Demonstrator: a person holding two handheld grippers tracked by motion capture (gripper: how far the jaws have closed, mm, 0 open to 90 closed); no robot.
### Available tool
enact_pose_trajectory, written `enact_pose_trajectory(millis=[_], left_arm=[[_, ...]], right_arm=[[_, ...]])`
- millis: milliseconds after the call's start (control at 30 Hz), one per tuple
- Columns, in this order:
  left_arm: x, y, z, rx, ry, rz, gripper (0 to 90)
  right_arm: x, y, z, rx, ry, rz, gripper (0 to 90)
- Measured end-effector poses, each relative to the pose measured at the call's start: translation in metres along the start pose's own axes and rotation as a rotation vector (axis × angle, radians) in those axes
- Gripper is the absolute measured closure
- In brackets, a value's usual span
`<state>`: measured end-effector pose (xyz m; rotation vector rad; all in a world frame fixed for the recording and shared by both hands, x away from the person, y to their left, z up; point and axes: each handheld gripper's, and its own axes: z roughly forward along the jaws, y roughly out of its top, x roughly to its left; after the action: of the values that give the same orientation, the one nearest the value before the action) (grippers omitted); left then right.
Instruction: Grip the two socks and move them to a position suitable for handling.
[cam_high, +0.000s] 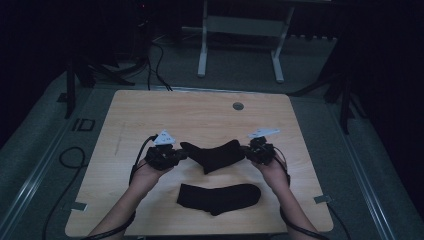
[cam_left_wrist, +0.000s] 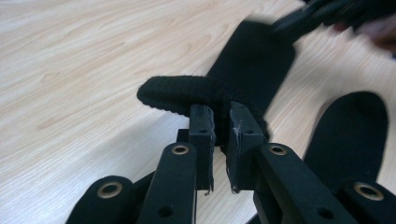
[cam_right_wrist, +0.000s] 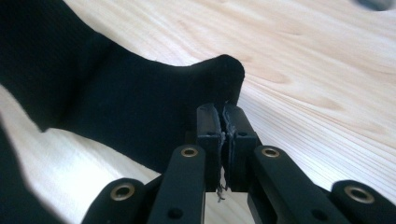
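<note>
The left tongs (cam_left_wrist: 219, 123) pinch one end of a black knitted fabric sock (cam_high: 212, 154), the cloth bunched between the two black jaws in the left gripper view. The right tongs (cam_right_wrist: 223, 116) are pressed together on the opposite end of the same sock, a thin fold of it caught between the jaws in the right gripper view. In the high view the left tongs (cam_high: 181, 155) and right tongs (cam_high: 247, 152) face each other, with the sock strung between them in a shallow V over the middle of the pale wooden desk (cam_high: 150, 110); whether its sagging middle touches the wood cannot be told. Just nearer the person, a second black fabric sock (cam_high: 218, 197) lies flat on the desk, apart from both tongs. A small round grey grommet (cam_high: 238, 106) sits in the desk near its far edge.
</note>
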<state>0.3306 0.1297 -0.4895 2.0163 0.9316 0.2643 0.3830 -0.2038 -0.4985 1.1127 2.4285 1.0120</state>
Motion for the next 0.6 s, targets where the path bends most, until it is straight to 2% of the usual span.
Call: enact_pose_trajectory(millis=[167,233,267,400,433,467,533,600], left_arm=[[0.0,-0.008,0.003,0.017,-0.044,0.008,82.2],[0.0,-0.012,0.006,0.03,-0.055,0.007,82.1],[0.001,-0.013,0.007,0.048,-0.062,0.011,82.1],[0.005,-0.021,0.016,0.083,-0.051,0.013,81.9],[0.007,-0.024,0.019,0.083,-0.052,-0.004,81.9],[0.007,-0.024,0.019,0.083,-0.052,-0.004,81.9],[0.013,-0.031,0.026,0.121,-0.06,-0.027,81.8],[0.016,-0.037,0.031,0.151,-0.066,-0.031,81.5]], right_arm=[[-0.017,-0.015,-0.038,-0.026,-0.012,0.031,86.3],[-0.022,-0.023,-0.046,-0.021,0.012,0.048,86.3],[-0.023,-0.026,-0.046,-0.018,0.01,0.047,86.2],[-0.023,-0.042,-0.035,0.029,0.023,0.055,86.0],[-0.023,-0.045,-0.031,0.04,0.038,0.059,85.8],[-0.022,-0.048,-0.026,0.051,0.039,0.065,85.8],[-0.02,-0.053,-0.017,0.074,0.04,0.064,85.4],[-0.019,-0.056,-0.011,0.082,0.035,0.066,85.3]])
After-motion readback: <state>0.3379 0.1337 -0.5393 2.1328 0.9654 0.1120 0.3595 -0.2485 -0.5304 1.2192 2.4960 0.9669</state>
